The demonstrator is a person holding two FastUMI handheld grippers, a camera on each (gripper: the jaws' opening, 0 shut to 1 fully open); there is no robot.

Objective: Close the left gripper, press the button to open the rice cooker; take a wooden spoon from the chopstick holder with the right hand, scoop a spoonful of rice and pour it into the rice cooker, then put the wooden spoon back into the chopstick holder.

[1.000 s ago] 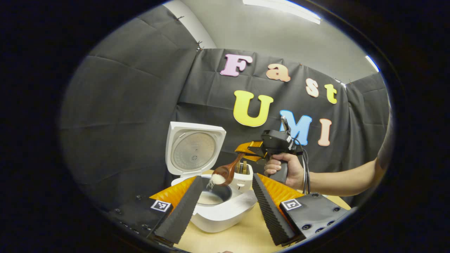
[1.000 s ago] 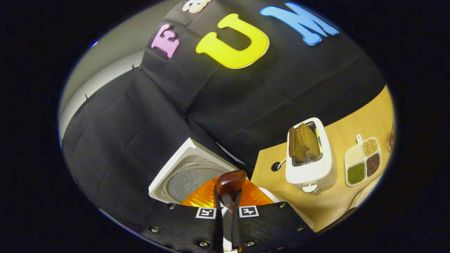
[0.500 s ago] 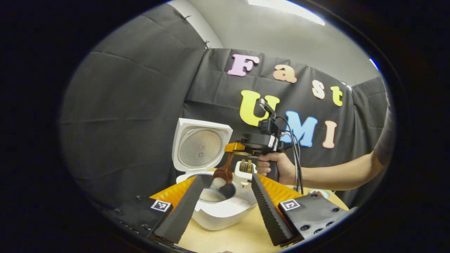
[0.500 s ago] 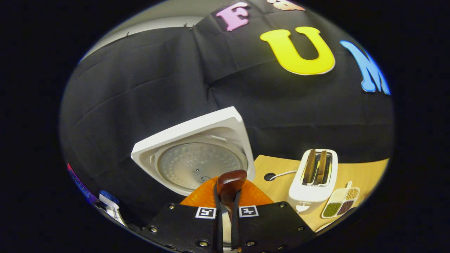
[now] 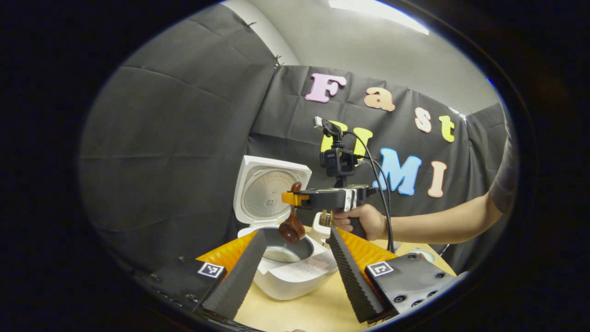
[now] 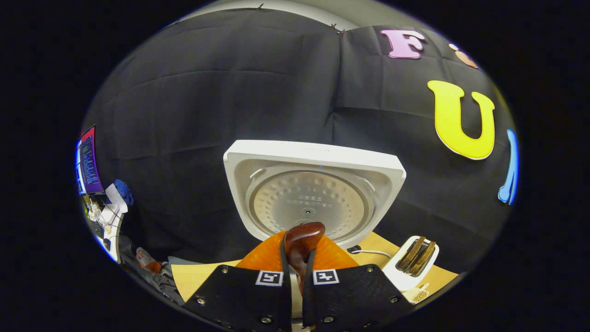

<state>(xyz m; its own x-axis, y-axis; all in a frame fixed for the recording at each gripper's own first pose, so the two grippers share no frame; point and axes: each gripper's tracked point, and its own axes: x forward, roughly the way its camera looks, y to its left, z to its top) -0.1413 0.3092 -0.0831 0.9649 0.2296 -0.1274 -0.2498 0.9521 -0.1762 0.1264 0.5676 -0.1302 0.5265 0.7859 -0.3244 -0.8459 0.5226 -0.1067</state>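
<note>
While the rice cooker (image 5: 286,263) sits on the wooden table (image 5: 313,309) with its lid (image 5: 272,193) raised upright behind the pot, the right gripper (image 5: 291,199) hangs level just above the pot's far rim, both fingers pressed on the handle of the wooden spoon (image 5: 292,227). The spoon hangs almost straight down, bowl lowest, over the pot's opening. In the left gripper view the left gripper (image 5: 295,263) points at the cooker with its jaws spread wide and nothing between them; its two dark ribbed fingers (image 5: 235,276) frame the cooker's front. A hand (image 5: 364,221) grips the right tool's handle, and behind it a white toaster (image 5: 320,223) is mostly hidden.

In the right gripper view the spoon's handle end (image 6: 302,240) sticks up between the closed fingers of the right gripper (image 6: 295,276), hiding the lid's lower edge (image 6: 313,193). The toaster (image 6: 412,263) with two brown slices stands to the right, and a lit screen (image 6: 87,161) shows at far left.

Compared with half a second ago, the spoon has tipped from a slant to near vertical, and the white rice that clung to its bowl is gone. The right gripper has rolled to level, and the lid now faces its camera squarely.
</note>
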